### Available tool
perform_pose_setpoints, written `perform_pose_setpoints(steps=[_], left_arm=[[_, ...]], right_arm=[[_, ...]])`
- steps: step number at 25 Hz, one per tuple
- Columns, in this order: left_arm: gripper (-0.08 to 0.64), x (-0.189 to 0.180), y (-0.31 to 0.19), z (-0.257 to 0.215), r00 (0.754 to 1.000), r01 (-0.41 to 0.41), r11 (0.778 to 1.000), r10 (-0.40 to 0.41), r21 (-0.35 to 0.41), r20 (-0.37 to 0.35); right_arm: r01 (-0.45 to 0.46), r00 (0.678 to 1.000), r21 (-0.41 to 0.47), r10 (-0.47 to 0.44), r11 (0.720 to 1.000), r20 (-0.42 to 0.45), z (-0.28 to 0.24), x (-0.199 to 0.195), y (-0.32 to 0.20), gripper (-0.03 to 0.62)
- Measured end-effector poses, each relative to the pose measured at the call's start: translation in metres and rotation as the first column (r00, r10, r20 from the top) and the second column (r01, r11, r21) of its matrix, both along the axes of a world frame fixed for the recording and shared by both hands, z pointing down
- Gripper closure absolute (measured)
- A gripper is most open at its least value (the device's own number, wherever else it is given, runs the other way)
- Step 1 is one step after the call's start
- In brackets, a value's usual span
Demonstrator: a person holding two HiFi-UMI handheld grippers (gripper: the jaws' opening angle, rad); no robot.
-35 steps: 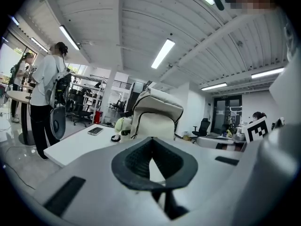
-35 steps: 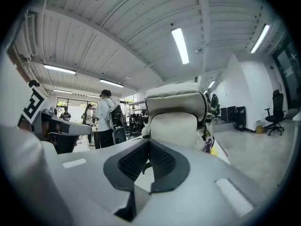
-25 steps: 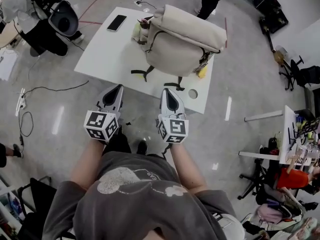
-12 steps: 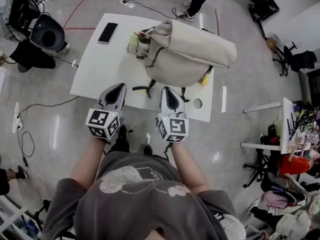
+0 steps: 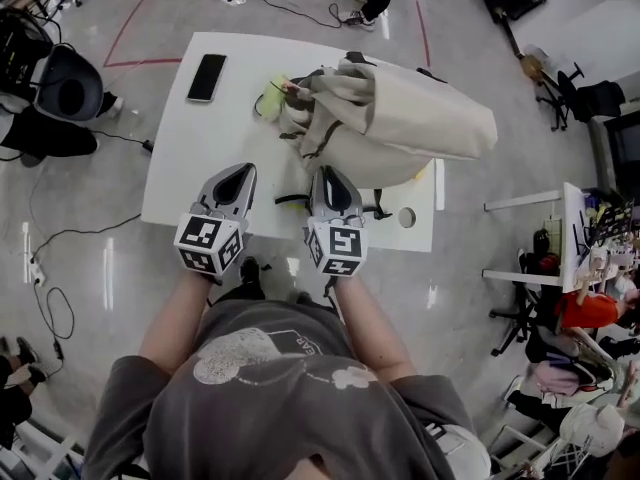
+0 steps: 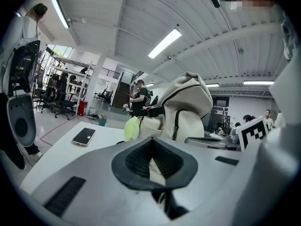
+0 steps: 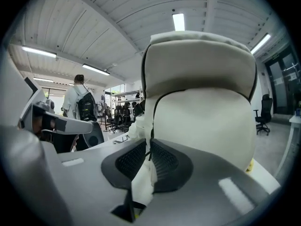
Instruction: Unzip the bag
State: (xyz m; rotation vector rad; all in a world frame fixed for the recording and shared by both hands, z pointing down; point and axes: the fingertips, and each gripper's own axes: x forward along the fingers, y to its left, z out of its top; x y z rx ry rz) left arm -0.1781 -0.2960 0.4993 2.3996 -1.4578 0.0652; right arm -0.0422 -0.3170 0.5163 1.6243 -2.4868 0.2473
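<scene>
A cream backpack (image 5: 400, 118) stands on the white table (image 5: 190, 158), its dark zipper line (image 7: 154, 105) curving up the front. In the left gripper view the backpack (image 6: 190, 107) rises beyond the jaws. My left gripper (image 5: 240, 173) hangs over the table's near edge, left of the bag, shut and empty (image 6: 151, 142). My right gripper (image 5: 328, 175) points at the bag's lower front, close to it. Its jaws (image 7: 147, 147) are opening, a narrow slit between them with nothing in it.
A black phone (image 5: 207, 76) lies at the table's far left. A yellow-green object (image 5: 270, 99) sits against the bag's left side. A round hole (image 5: 406, 217) is in the table's near right corner. Chairs, cables and people stand around on the floor.
Both grippers have come forward over the table's near edge, closer to the bag. The right one has shifted slightly left.
</scene>
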Motion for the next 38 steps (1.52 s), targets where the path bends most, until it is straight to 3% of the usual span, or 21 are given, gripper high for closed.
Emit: perform_pose_setpoints(steps=[11,20,24,28,33,38], left_arm=[[0.554,-0.020,-0.031,0.019,0.997,-0.080,0.996,0.080,-0.034,-0.009],[0.554,-0.030,-0.043,0.031,0.994,-0.111,0.993,0.109,-0.051,-0.026],[0.554,-0.032,-0.047,0.034,0.993,-0.114,0.992,0.113,-0.054,-0.027],[0.554,-0.039,-0.051,0.033,0.994,-0.104,0.993,0.102,-0.058,-0.032],[0.554,-0.045,-0.053,0.035,0.995,-0.098,0.993,0.095,-0.063,-0.040],[0.554,-0.044,-0.052,0.038,0.994,-0.099,0.992,0.096,-0.073,-0.046]], right_arm=[[-0.140,0.990,-0.105,0.139,0.985,-0.017,0.036,-0.016,-0.029,0.509],[-0.250,0.968,-0.108,0.249,0.962,-0.025,0.043,-0.016,-0.046,0.451],[-0.258,0.966,-0.092,0.254,0.962,-0.057,0.044,-0.019,-0.048,0.451],[-0.225,0.974,-0.104,0.221,0.969,-0.051,0.045,-0.030,-0.046,0.460],[-0.251,0.968,-0.102,0.250,0.963,-0.021,0.044,-0.032,-0.053,0.469],[-0.277,0.960,-0.100,0.279,0.956,0.004,0.038,-0.027,-0.057,0.538]])
